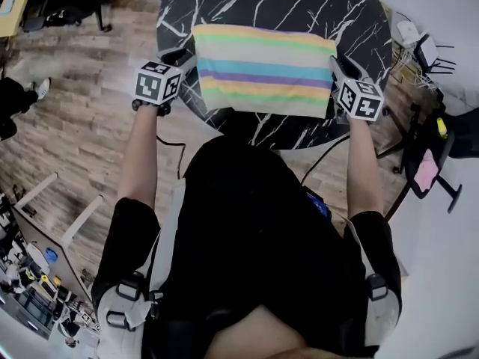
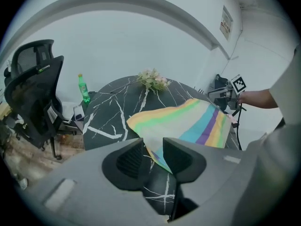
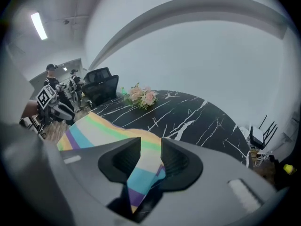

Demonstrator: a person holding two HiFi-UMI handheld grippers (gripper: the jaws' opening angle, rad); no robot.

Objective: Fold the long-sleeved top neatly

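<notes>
On the black marble-look table, in the part near to the person, the long-sleeved top lies folded into a flat rectangle. Its stripes run left-right in the head view: yellow, green, pale, blue, purple, then yellow and green again. It lies flat, with no sleeve sticking out.

Left gripper: it is at the left short edge of the top, low over the table. Jaws stand apart w/ a narrow gap. One corner of the top reaches into this gap, closer to the right-hand jaw, but the pads do not press on it. Thru the rest of the gap the black table w/ white veins shows.

Right gripper: it is at the right short edge, opposite the left one. Jaws also apart, approx. the same narrow width. A striped corner (pale, blue, purple) lies between them and droops down a little past the pads; the cloth is loose there, not pinched.

In the head view both forearms stretch forward, one to each side of the top.

Other things: a bunch of pale flowers on the far side of the table, well apart from the top; a green bottle and a black office chair beside the table; wood floor underneath.
</notes>
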